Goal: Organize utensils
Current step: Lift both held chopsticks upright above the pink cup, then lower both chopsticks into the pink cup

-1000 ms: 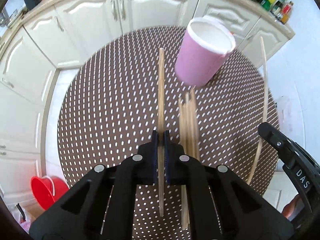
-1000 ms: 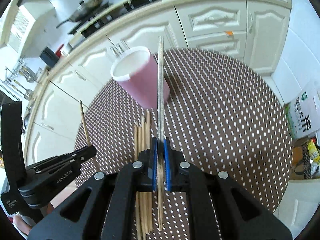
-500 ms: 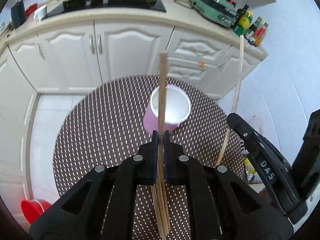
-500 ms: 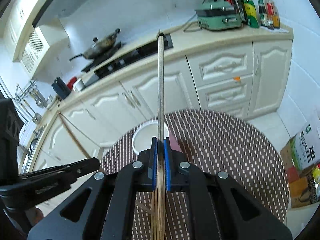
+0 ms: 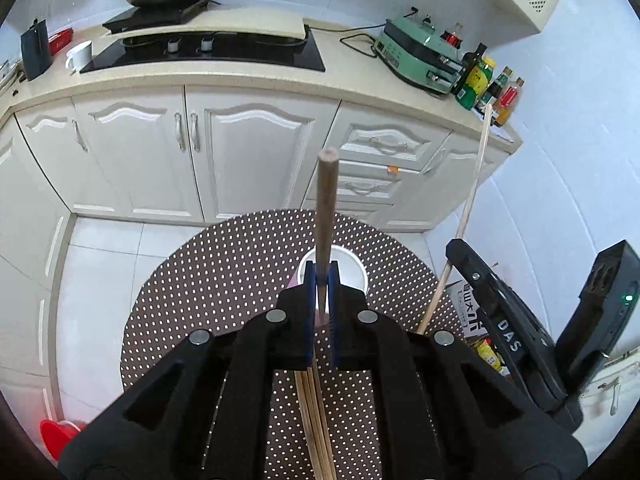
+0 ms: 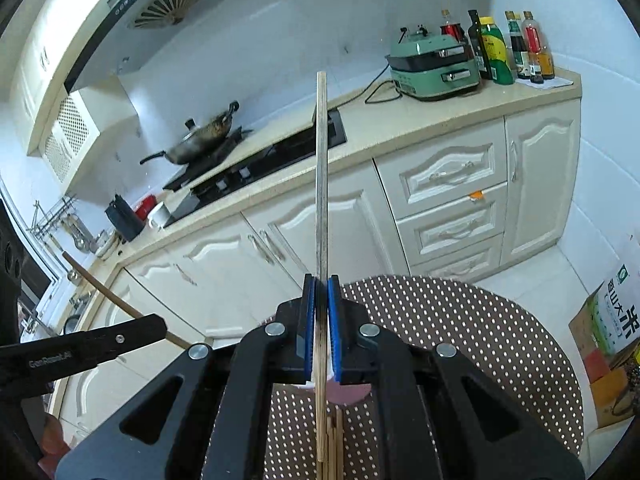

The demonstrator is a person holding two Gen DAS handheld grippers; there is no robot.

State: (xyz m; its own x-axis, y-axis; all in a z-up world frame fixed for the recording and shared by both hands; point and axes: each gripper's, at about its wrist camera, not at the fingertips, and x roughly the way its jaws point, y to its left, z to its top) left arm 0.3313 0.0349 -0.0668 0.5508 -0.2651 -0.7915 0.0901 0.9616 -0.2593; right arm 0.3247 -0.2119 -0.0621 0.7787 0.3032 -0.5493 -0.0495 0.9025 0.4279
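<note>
Both views are bright, with even, cool daylight and only soft shadows. The fisheye lens bends the cabinets strongly and leaves dark corners. The wall tiles look washed out. The wok is slightly blurred.

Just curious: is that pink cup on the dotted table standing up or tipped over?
Upright: in the left wrist view the pink cup shows its round white rim facing up.

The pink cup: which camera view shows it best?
The left wrist view: the pink cup shows its white open rim beyond the left gripper. In the right wrist view, the right gripper hides all but a pink sliver.
</note>
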